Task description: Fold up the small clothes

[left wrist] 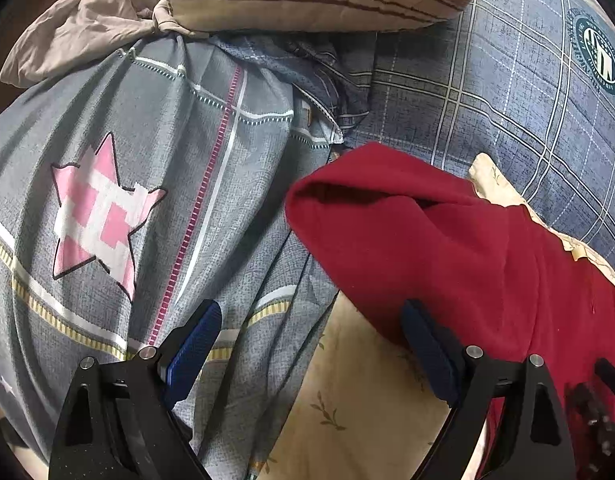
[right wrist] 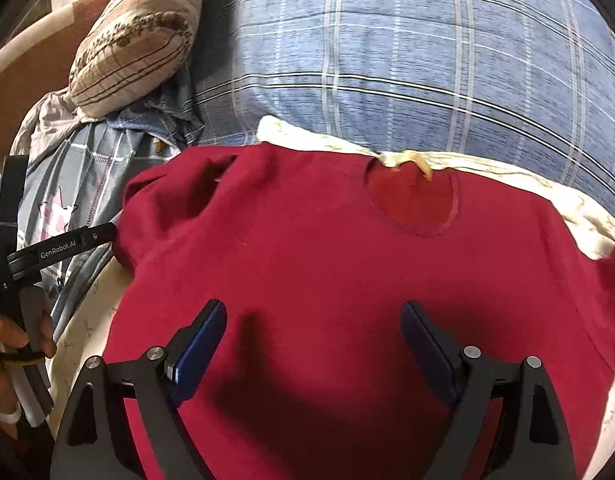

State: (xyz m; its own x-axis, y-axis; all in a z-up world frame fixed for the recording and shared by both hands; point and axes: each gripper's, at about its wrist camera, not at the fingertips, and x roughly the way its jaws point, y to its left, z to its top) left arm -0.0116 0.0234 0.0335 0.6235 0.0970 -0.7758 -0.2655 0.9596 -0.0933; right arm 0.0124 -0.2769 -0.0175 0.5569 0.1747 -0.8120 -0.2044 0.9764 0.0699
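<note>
My left gripper point(left wrist: 311, 354) is spread wide, holding nothing, beside the bunched sleeve point(left wrist: 371, 208). The red shirt point(right wrist: 327, 264) lies on the cream cloth point(right wrist: 507, 172). My right gripper point(right wrist: 313, 354), released, hovers over it. Pinching both layers could drag the cloth along.

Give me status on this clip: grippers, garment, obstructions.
Left gripper open, empty, at the red shirt's bunched sleeve. Right gripper open above shirt body. Shirt unfolded on cream cloth. Nothing blocking.

Shirt point(right wrist: 327, 280) on cloth point(right wrist: 527, 176), quilt point(right wrist: 387, 60) behind, pillow point(right wrist: 135, 56) perhaps atop bedding point(left wrist: 127, 200) leftward.
</note>
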